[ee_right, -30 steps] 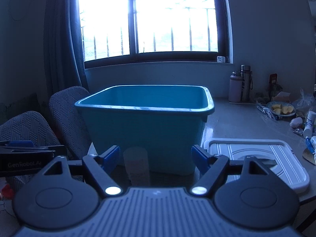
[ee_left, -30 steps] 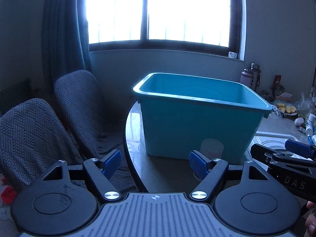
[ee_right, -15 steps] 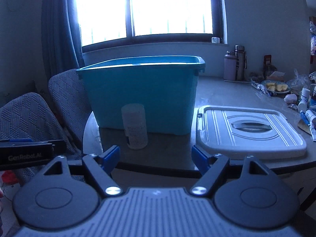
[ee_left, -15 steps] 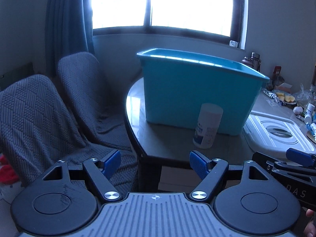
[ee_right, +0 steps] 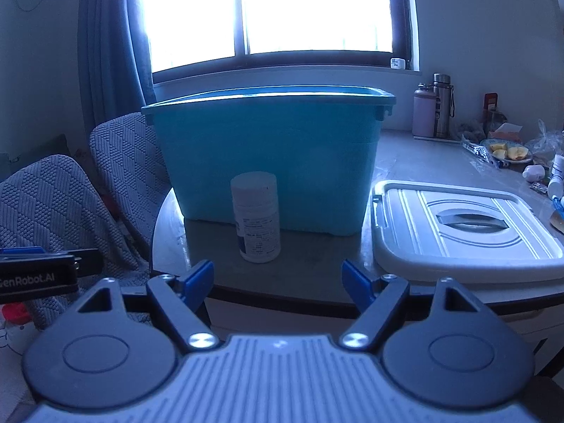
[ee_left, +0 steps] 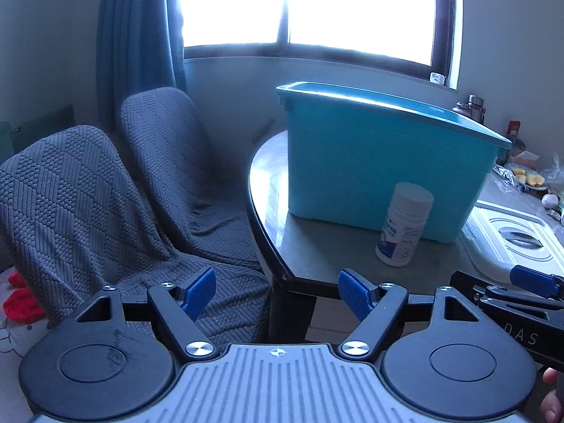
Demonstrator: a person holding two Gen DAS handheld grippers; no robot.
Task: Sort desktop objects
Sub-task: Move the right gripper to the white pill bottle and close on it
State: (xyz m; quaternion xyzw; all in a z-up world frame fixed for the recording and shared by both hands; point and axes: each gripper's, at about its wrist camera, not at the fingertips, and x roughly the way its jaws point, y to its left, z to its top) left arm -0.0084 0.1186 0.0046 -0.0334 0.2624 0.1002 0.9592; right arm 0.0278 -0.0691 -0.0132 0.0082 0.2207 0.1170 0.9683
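Observation:
A teal storage bin stands on the grey table. Upright in front of it is a white pill bottle with a printed label. To the bin's right lies its white lid, flat. My left gripper hangs open off the table's near left corner, nothing between its blue pads. Before the table's front edge my right gripper is open too, empty, short of the bottle. Each gripper shows at the edge of the other's view.
Two chairs under grey knitted covers stand left of the table. At the back right are flasks, a plate of fruit, wrappers and small tubes. A window and a blue curtain lie behind.
Both grippers have sunk from above the bin's rim to about table-edge height. The bin's inside has gone out of sight and the bottle now shows whole. Jaws unchanged.

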